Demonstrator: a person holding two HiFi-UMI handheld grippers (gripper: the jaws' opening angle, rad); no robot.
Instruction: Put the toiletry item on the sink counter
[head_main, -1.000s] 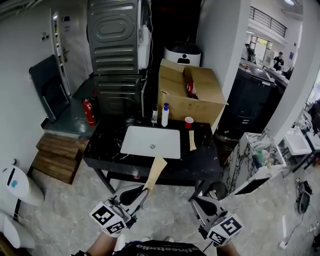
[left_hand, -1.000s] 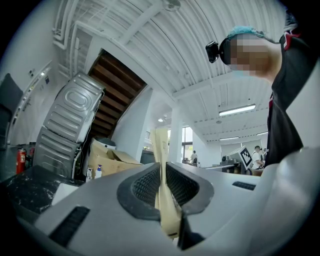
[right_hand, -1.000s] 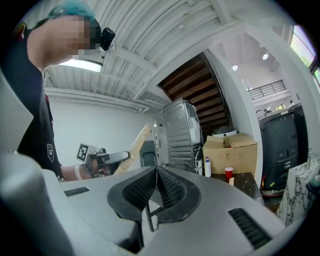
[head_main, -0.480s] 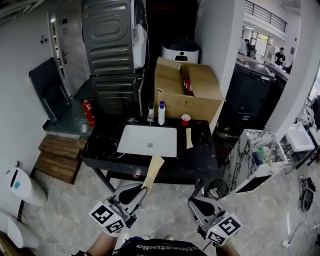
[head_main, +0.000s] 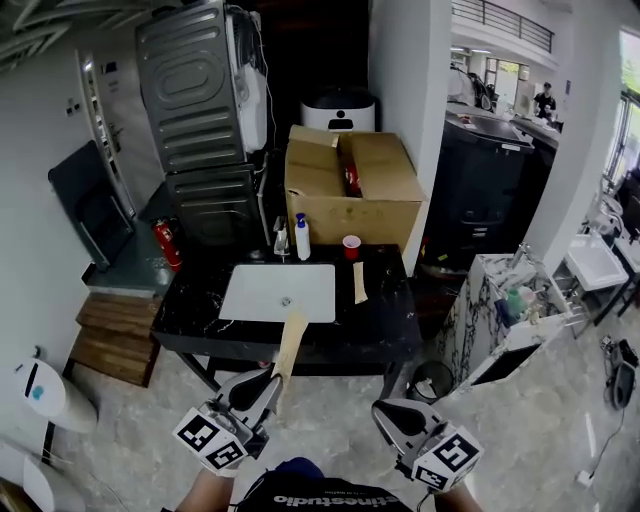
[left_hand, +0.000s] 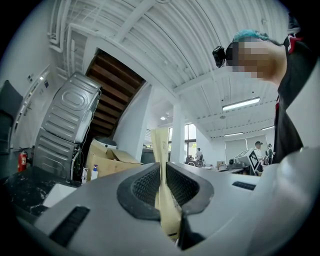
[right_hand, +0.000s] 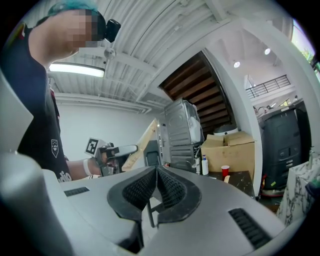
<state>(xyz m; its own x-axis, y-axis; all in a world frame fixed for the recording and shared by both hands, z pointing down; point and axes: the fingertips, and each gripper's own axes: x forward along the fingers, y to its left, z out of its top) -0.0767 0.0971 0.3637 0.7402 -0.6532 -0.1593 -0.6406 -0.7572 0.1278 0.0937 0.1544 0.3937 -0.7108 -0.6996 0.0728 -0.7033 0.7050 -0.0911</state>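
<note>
My left gripper (head_main: 268, 384) is shut on a flat tan toiletry packet (head_main: 290, 342), which sticks up and forward from its jaws. In the left gripper view the packet (left_hand: 161, 150) stands upright, pinched between the pads. The black marble sink counter (head_main: 190, 305) with its white basin (head_main: 277, 292) lies ahead, beyond the packet's tip. A second tan packet (head_main: 359, 283) lies on the counter right of the basin. My right gripper (head_main: 380, 410) is held low at the right, shut and empty. Seen from the right gripper view, its jaws (right_hand: 156, 172) meet with nothing between them.
At the counter's back stand a faucet (head_main: 281, 240), a white bottle with a blue top (head_main: 302, 238) and a red cup (head_main: 351, 246). Behind are an open cardboard box (head_main: 345, 190) and stacked grey machines (head_main: 195, 110). A fire extinguisher (head_main: 166, 245) and wooden steps (head_main: 115, 335) sit left; a small marble cabinet (head_main: 505, 310) right.
The head view has swung, so the counter and box now sit further left and a little lower in it. Both grippers keep their places and the left one still holds the packet.
</note>
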